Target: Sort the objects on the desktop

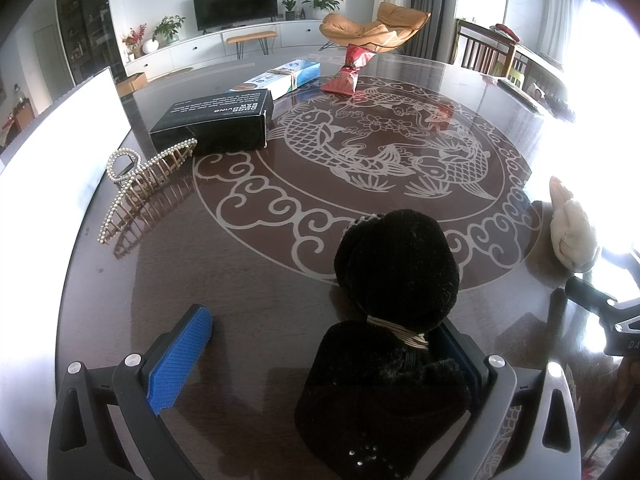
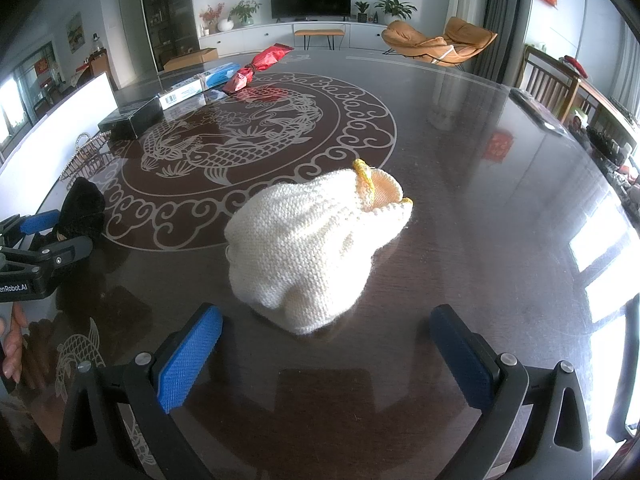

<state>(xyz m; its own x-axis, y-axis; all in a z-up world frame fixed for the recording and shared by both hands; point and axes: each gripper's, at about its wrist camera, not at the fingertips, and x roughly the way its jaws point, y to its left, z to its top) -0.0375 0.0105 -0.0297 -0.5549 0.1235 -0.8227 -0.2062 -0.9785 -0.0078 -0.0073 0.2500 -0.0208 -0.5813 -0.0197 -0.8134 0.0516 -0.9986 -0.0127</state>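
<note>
My left gripper is open; a black velvet bow hair tie lies between its blue pads, close against the right pad. It also shows in the right wrist view at far left. My right gripper is open, its jaws wide, just short of a cream knitted pouch with a yellow-trimmed opening lying on the table. The pouch shows at the right edge of the left wrist view. A pearl claw hair clip lies at the left.
A black box, a blue-white long box and a red snack bag lie at the far side of the dark round table. A white board stands along the left edge. Wooden chairs stand at the right.
</note>
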